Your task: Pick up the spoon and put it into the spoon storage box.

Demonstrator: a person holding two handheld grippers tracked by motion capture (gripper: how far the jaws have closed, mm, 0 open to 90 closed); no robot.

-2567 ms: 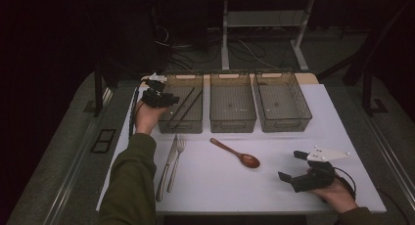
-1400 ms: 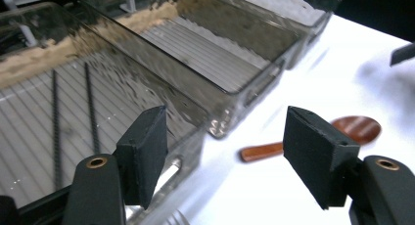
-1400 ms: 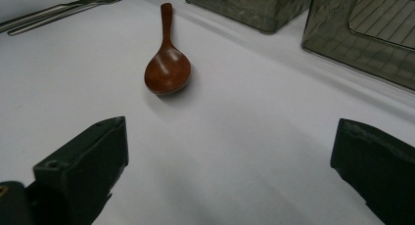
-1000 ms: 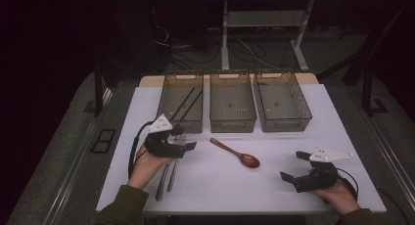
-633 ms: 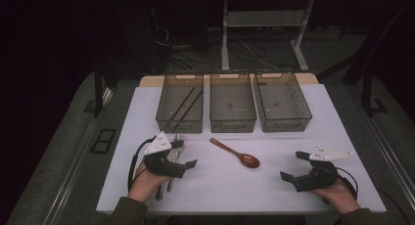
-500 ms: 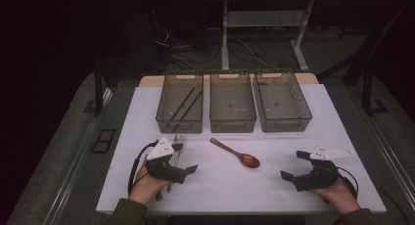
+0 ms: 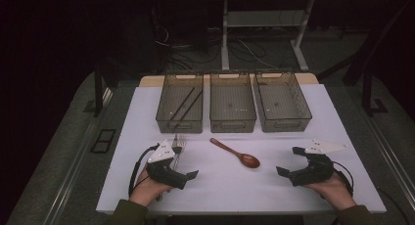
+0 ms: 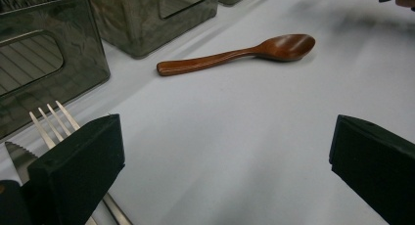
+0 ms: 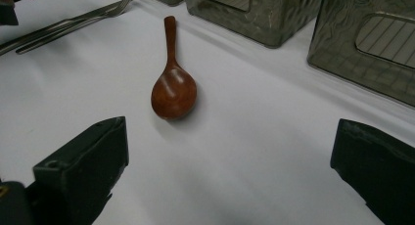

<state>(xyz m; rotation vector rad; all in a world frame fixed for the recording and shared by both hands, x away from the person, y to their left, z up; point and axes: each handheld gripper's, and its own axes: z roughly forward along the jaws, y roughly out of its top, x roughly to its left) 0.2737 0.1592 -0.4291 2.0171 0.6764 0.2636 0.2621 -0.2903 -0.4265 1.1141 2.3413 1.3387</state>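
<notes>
Left tool (image 7: 188, 174) low over the desk (image 7: 235, 186), jaws just opened wide and empty, beside steel fork (image 8: 54, 120) and serrated knife (image 8: 17, 159), probably next for sorting; right tool (image 7: 284, 172) spread, idle; smooth wooden spoon (image 7: 236, 153) between; 3 ribbed bins (image 7: 231, 102) behind

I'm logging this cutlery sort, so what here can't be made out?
- Fork and knife, left gripper view: handles hidden behind the left hand-held gripper.
- Left bin, high view: dark sticks inside, too small to identify.
- Fork, right gripper view: tines cut off by the top edge.
</notes>
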